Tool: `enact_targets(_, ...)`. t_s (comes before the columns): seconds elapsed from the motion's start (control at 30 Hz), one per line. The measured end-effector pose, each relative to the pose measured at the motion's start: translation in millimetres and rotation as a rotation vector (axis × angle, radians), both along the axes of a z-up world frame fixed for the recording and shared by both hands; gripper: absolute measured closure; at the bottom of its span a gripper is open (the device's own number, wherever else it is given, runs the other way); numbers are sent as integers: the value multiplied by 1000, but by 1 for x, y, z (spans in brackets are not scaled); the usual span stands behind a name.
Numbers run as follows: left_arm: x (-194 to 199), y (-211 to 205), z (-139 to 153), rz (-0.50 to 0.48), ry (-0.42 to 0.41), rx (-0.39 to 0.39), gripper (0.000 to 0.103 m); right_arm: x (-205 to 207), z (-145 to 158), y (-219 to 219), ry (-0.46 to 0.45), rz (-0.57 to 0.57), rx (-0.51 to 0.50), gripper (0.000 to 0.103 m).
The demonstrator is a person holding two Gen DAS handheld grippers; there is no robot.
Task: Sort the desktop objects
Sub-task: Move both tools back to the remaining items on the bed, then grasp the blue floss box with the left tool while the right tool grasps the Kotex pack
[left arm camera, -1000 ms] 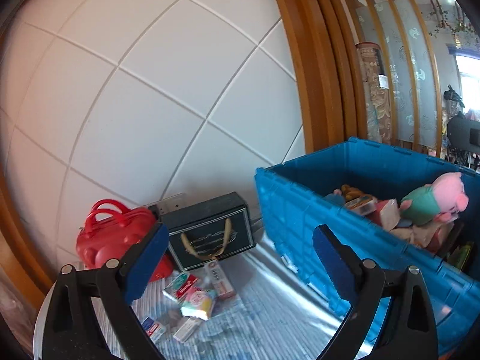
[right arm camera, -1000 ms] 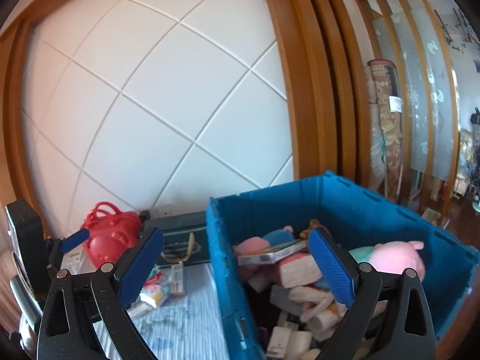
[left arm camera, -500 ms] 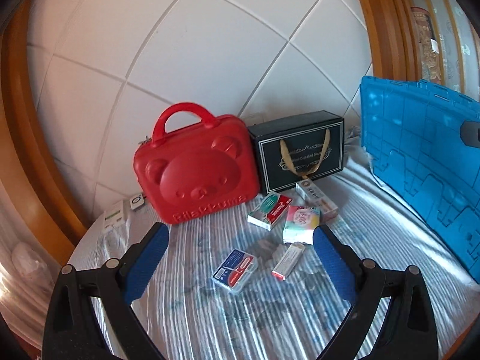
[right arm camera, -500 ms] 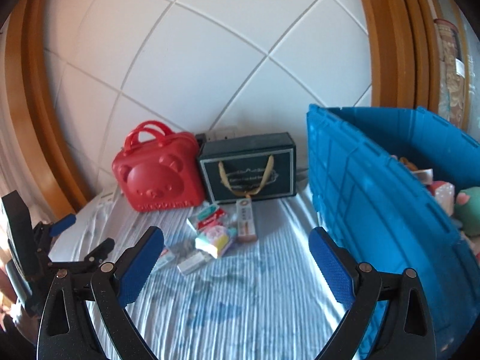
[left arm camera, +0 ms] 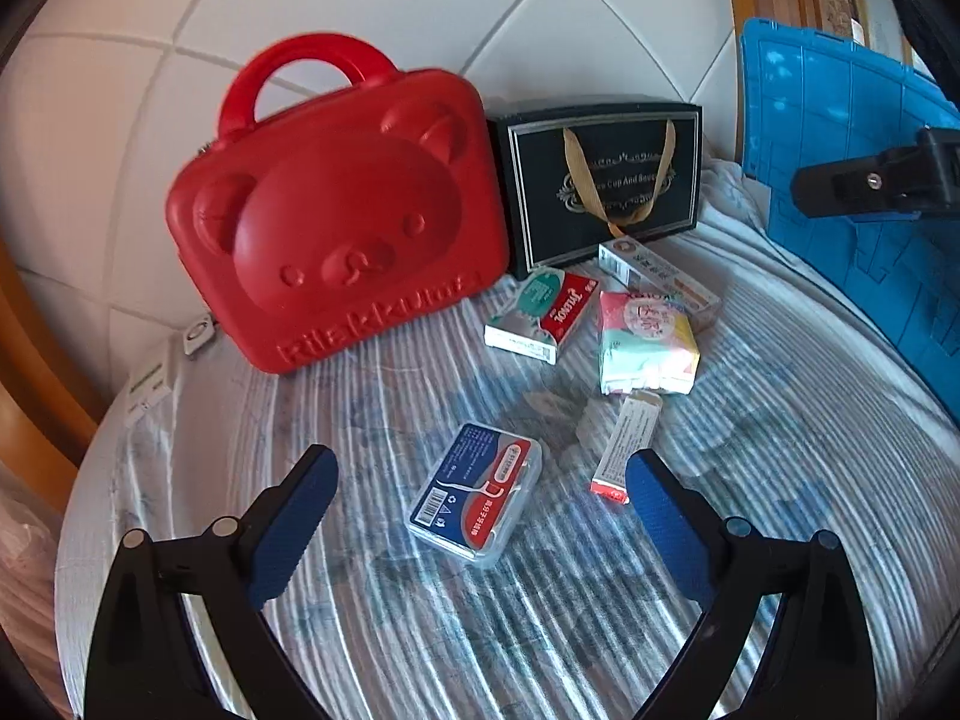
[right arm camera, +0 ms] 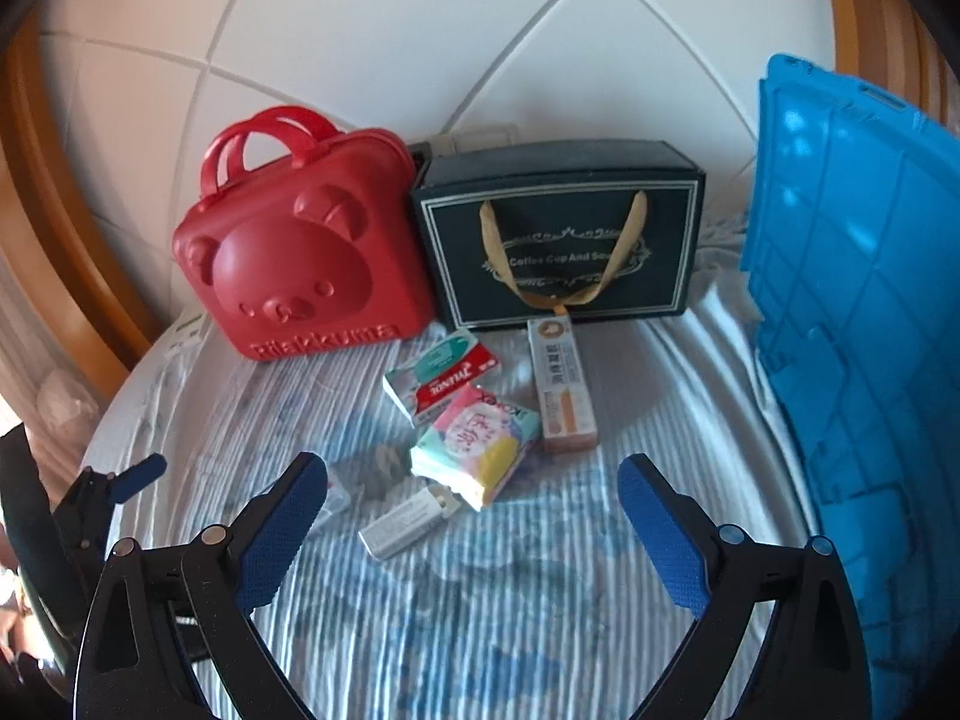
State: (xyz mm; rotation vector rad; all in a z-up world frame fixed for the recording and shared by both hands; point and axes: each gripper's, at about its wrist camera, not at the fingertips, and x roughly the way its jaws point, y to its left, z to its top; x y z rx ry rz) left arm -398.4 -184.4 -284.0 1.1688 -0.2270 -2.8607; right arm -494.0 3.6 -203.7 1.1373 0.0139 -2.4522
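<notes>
Left wrist view: the left gripper [left arm camera: 480, 516] hangs above the striped cloth [left arm camera: 420, 630] with its jaws spread wide and nothing between them. A clear floss-pick box [left arm camera: 477, 495] with a red and blue label lies on the cloth directly ahead, between the two fingers but not touching either. A slim white tube carton [left arm camera: 624, 447] lies just beside the right finger. Farther in, a pastel tissue pack [left arm camera: 648, 345] rests against a long white and orange carton [left arm camera: 660, 279], and a red and green medicine box [left arm camera: 543, 315] lies just left of the pack.

At the back edge of the cloth, against the white tiled wall [left arm camera: 360, 0], a red bear-face case [left arm camera: 342, 222] stands upright. A dark gift box [left arm camera: 600, 186] with a gold ribbon handle stands touching its right side. A blue crate [left arm camera: 852, 192] stands along the right edge. Small white items lie at the left edge beside the case; what they are cannot be told.

Right wrist view: the right gripper [right arm camera: 474, 531] is likewise held wide apart and empty above the cloth [right arm camera: 480, 630]. The tissue pack [right arm camera: 477, 444], medicine box [right arm camera: 441, 381], orange carton [right arm camera: 561, 384] and tube carton [right arm camera: 408, 519] lie ahead of it, near the cloth's middle. The left gripper's finger [right arm camera: 138, 471] shows at the left edge. The blue crate [right arm camera: 852, 300] fills the right side.
</notes>
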Motion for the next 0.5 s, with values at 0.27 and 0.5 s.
enact_targets(0.27, -40, -28, -54, -88, -98, 58, 5, -76, -95, -59, -205, -89, 105, 3)
enact_targets(0.5, -59, -44, -78, -121, -144, 147, 9, -101, -134, -72, -275, -160, 168, 3)
